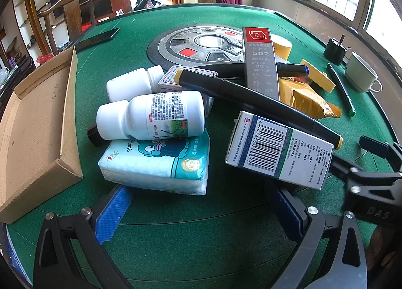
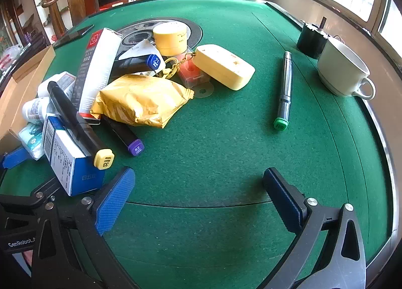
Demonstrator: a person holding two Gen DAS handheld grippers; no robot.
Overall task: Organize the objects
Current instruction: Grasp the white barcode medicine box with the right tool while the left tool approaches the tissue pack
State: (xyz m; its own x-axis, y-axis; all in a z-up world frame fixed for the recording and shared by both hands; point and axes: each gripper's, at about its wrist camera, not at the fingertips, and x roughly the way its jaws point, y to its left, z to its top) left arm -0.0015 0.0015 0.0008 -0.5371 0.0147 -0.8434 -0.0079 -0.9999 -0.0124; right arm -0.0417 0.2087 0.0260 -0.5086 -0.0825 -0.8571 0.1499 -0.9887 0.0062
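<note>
Both claws hang over the green desk (image 1: 226,226) with jaws spread wide and nothing between the pads: the left claw (image 1: 198,209) just short of a tissue pack (image 1: 155,163), the right claw (image 2: 198,197) over bare felt.

Only the left wrist view shows the cardboard box (image 1: 37,125) lying open at the left, two white bottles (image 1: 153,115) on their sides, one resting on the tissue pack, and a dark phone (image 1: 98,37) far back. It also shows the barcode side of a blue-and-white carton (image 1: 276,148) with a yellow-capped marker (image 1: 251,103) lying across it, and the tall grey glue box (image 1: 261,60) marked 502 leaning in the pile.

Only the right wrist view shows the pile's far side: a yellow tape roll (image 2: 170,37), a cream case (image 2: 223,65) with a key chain, a small orange block (image 2: 192,73) and a flat clear washer (image 2: 204,91) touching the gold snack bag (image 2: 143,98). Here three markers can be counted, capped yellow, purple (image 2: 135,149) and blue (image 2: 153,61).

Both views show one green-capped pen (image 2: 284,93) lying well apart from the pile, one white cup (image 2: 344,70) near the desk's edge, and one black pot (image 2: 311,40) just behind it.
</note>
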